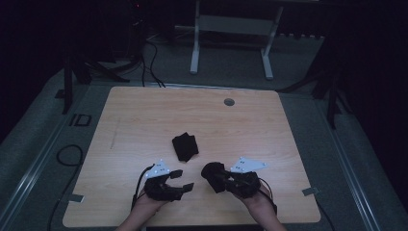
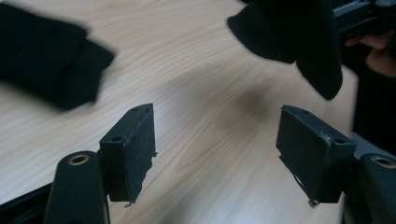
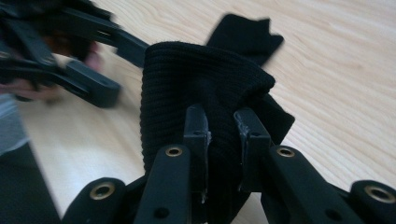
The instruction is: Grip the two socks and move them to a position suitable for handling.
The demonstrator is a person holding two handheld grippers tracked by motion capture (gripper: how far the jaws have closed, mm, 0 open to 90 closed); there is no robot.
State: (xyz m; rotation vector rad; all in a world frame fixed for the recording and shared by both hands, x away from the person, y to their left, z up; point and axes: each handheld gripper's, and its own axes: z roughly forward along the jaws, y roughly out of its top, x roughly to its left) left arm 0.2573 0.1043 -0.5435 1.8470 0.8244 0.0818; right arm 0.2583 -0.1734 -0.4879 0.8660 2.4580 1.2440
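A light wooden table is sitting in a dark room. Grey floor is showing all around it. A white metal stand is standing on the floor behind the table, and black cables are lying near its far left corner. A small round grey cap is sitting near the far edge of the table.

A folded black cloth is lying flat in the middle of the table, a little nearer the person. It is not touching anything else.

The right gripper is holding a second black cloth. In the right gripper view its two jaws are squeezing the ribbed cloth between them, and the cloth is bunching up above them. This cloth is up off the wood, near the front of the table, just to the right of the folded one.

The left gripper is hovering near the front edge, close beside the right one. Its jaws are standing apart with only bare wood between them. In the left gripper view the held cloth is hanging at the top right and the folded cloth is lying at the top left.

Both hands are coming in over the front edge. The far half of the table and both sides are giving lots of room to move.
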